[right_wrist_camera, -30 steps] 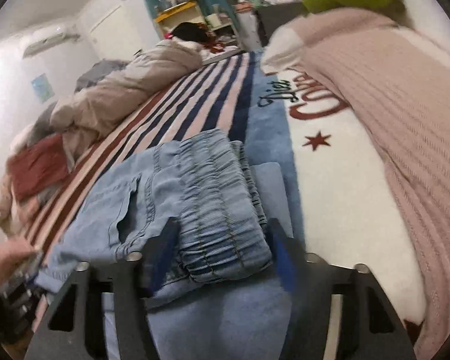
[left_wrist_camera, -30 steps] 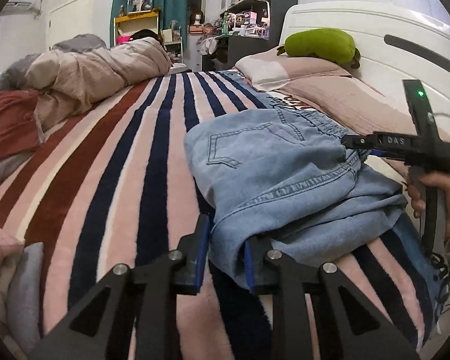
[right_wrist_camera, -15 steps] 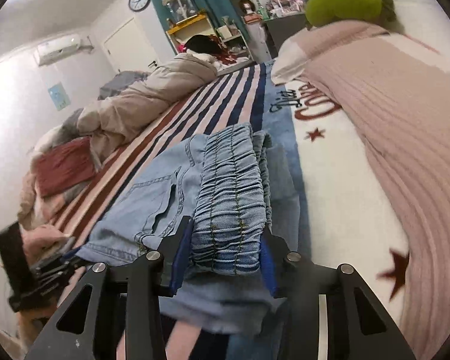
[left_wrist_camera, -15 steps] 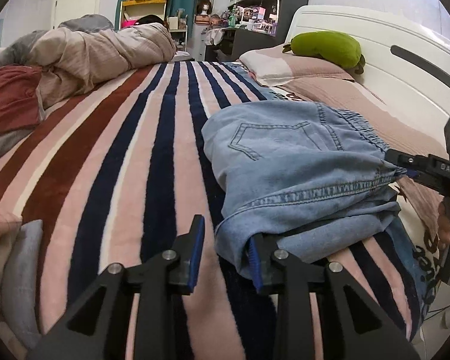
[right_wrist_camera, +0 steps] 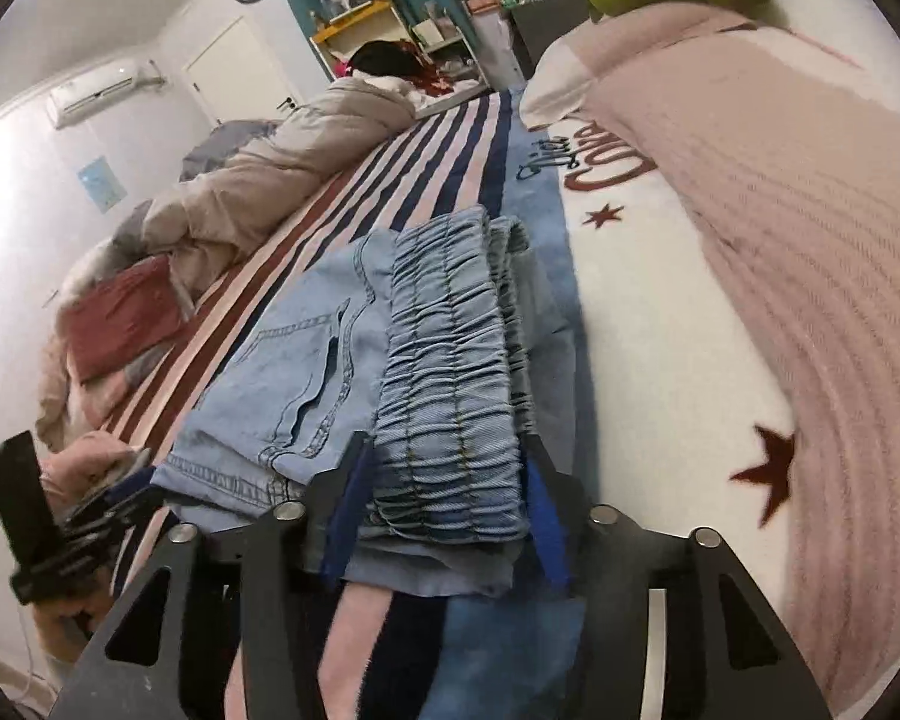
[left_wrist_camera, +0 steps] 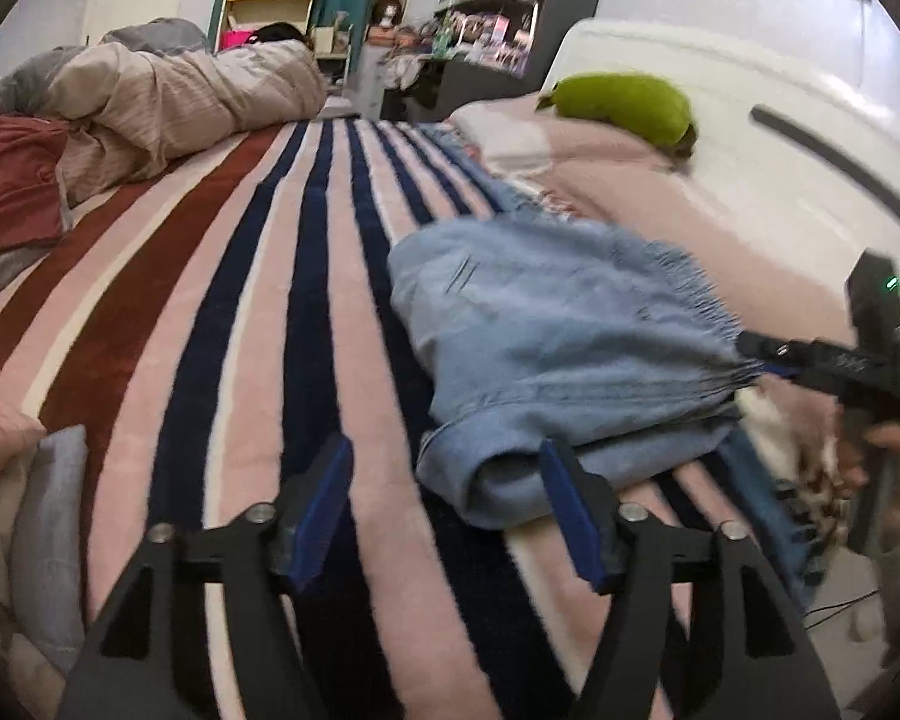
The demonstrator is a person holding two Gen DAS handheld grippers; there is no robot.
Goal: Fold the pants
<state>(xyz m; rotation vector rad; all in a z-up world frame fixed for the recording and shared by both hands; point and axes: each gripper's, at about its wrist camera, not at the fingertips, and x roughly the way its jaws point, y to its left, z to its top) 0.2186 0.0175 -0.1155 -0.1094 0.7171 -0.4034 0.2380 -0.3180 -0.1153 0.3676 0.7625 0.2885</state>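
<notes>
**Folded jeans on the striped bed, both hand-held grippers at the bundle**

Left hand-held gripper (left_wrist_camera: 444, 510): jaws were opening, standing wide. The blue pad (left_wrist_camera: 564, 516) on the camera's right sat against the near hem corner of the jeans (left_wrist_camera: 570, 330); the other pad hung clear over the striped blanket (left_wrist_camera: 210, 312). Nothing was pinched.

Right hand-held gripper (right_wrist_camera: 444, 516): jaws were opening, with the gathered elastic waistband (right_wrist_camera: 450, 372) between them. Whether the pads were pressing the cloth was hard to tell; the fabric appeared to fill the gap, touching both sides. From the left wrist view, this gripper (left_wrist_camera: 762, 360) met the waistband end of the bundle, gripped by a hand (left_wrist_camera: 894, 462), though that part was blurred.

The jeans lay folded into a compact stack on the bed, back pocket up, straddling the stripes and the pale blue edge of the blanket.

Beyond: a pink knitted throw (right_wrist_camera: 780, 210) beside the stack, a green plush (left_wrist_camera: 624, 108) on the pillow (left_wrist_camera: 510, 132), a beige duvet (left_wrist_camera: 168, 102) heaped at the far side, and a red cloth (left_wrist_camera: 12, 180) near it.
</notes>
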